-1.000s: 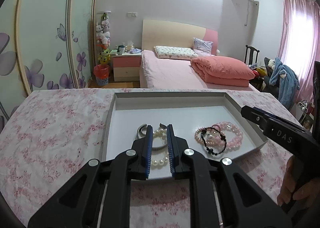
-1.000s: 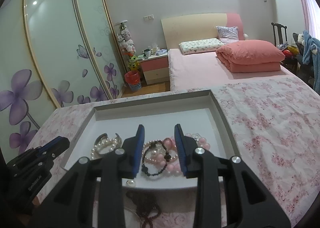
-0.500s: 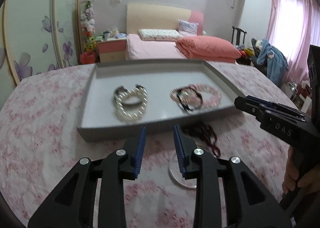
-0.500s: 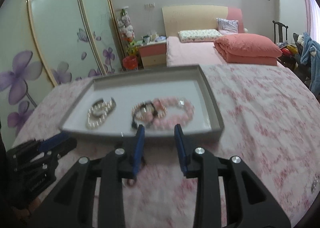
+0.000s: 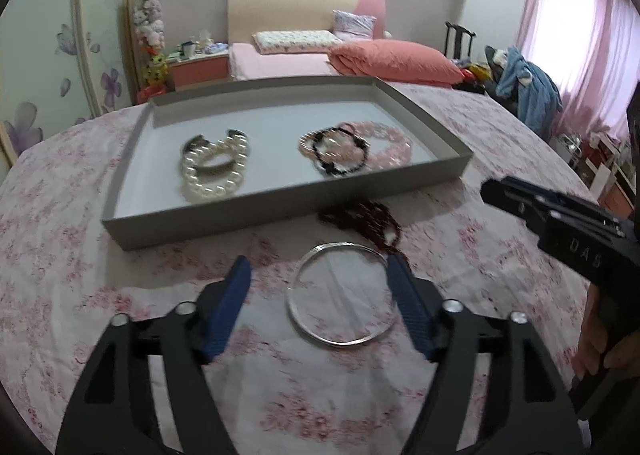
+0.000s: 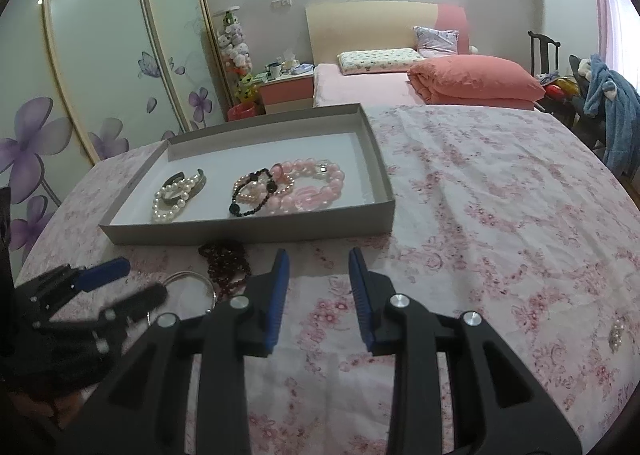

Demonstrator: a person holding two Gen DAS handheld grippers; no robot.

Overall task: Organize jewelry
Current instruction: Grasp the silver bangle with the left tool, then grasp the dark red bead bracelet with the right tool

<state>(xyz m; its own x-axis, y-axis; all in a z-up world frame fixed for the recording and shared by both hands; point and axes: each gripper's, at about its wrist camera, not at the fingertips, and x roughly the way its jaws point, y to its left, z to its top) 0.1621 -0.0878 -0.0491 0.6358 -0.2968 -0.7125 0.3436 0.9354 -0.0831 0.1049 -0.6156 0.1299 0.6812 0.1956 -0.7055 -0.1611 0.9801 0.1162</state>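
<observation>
Left gripper (image 5: 318, 269) spreads over a silver bangle (image 5: 339, 294); right gripper (image 6: 319, 261) hangs empty beside it.

Both grippers tilt down toward the cloth (image 6: 500, 215); the left one's jaws are opening, the bangle lying flat between them with neither pad pressing it; the right one's jaws stand partly apart over bare cloth, holding nothing; a second ago the left jaws were nearly closed over the pearls (image 5: 212, 171) inside the tray (image 5: 280, 211), and both grippers have since drawn back to the near side of it; the tray holds pearls at left, black beads (image 5: 340, 153) and pink beads (image 5: 386, 143) at right; dark red beads (image 5: 368, 217) lie on the cloth between tray and bangle; beyond, a bed (image 6: 472, 81) and flowered wardrobe doors (image 6: 100, 75).
</observation>
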